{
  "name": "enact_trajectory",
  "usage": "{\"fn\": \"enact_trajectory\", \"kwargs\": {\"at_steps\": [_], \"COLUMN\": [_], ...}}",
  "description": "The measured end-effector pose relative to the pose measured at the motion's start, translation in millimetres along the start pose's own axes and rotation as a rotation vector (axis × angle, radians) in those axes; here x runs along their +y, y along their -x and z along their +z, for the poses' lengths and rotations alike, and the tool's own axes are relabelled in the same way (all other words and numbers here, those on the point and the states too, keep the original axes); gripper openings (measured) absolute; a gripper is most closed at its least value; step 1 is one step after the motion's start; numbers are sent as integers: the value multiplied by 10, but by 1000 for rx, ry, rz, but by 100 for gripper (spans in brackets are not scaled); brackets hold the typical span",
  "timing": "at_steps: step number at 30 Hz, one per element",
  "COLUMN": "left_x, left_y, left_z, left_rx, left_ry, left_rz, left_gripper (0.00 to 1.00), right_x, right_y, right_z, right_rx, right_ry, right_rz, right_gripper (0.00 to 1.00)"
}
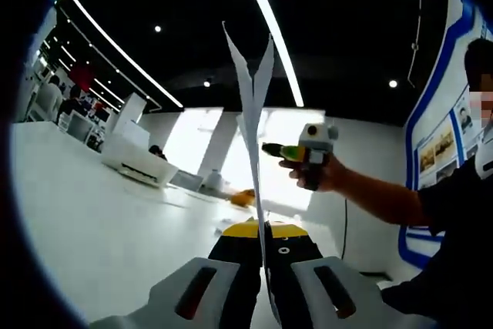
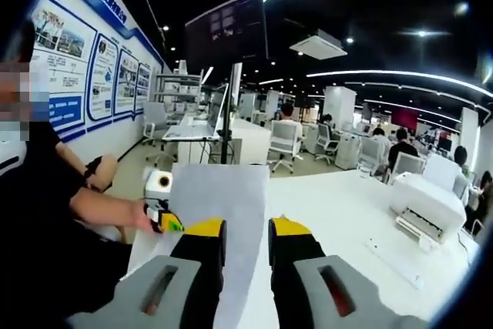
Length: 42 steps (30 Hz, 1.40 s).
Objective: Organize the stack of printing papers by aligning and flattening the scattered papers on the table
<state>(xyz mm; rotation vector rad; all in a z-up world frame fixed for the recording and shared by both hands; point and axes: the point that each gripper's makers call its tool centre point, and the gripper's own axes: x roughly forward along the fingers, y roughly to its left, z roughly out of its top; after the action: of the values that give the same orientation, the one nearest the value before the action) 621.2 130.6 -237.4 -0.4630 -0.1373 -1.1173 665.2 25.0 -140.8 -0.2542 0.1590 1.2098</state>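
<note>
Papers, thin white printing sheets (image 1: 254, 136), stand edge-up over the white desk (image 1: 92, 221), pinched by the left gripper's (image 1: 266, 267) fingers, light and floppy, best held near an edge; the right gripper's (image 2: 246, 248) fingers are spread.

Two hand-held grippers, grey, black and yellow

The left gripper (image 1: 266, 256) has pale grey moulded jaw housings, each with a dark slanted slot, black inner jaws and a yellow cap at the far end; a small round screw mark sits on the black right jaw. The right gripper (image 2: 246, 240) is built alike: grey housings with slots, black jaws, yellow tips. Seen from the left gripper view, the right gripper has a grey box body and a yellow-green tip. The person (image 2: 46, 221) wears a dark short-sleeved top.
</note>
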Motion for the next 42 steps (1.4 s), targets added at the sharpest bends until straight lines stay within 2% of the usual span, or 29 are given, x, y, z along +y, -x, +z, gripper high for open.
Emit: {"fn": "enact_trajectory", "kwargs": {"at_steps": [7, 12, 18, 32, 42], "left_x": [4, 5, 12, 19, 19], "left_y": [-2, -1, 2, 13, 11], "left_z": [-13, -23, -30, -37, -53], "left_rx": [7, 12, 15, 15, 23], "left_ry": [-3, -9, -9, -4, -6], "left_rz": [4, 6, 10, 18, 20], "left_gripper": [5, 6, 6, 6, 6], "right_x": [-75, -207, -279, -381, -506], "right_y": [273, 407, 522, 744, 997], "right_z": [-152, -261, -349, -713, -929], "right_rx": [-6, -1, -4, 6, 10], "right_ry": [-28, -43, -52, -97, -129], "right_rz": [-54, -75, -92, -131, -188], "right_gripper": [18, 19, 20, 23, 25]}}
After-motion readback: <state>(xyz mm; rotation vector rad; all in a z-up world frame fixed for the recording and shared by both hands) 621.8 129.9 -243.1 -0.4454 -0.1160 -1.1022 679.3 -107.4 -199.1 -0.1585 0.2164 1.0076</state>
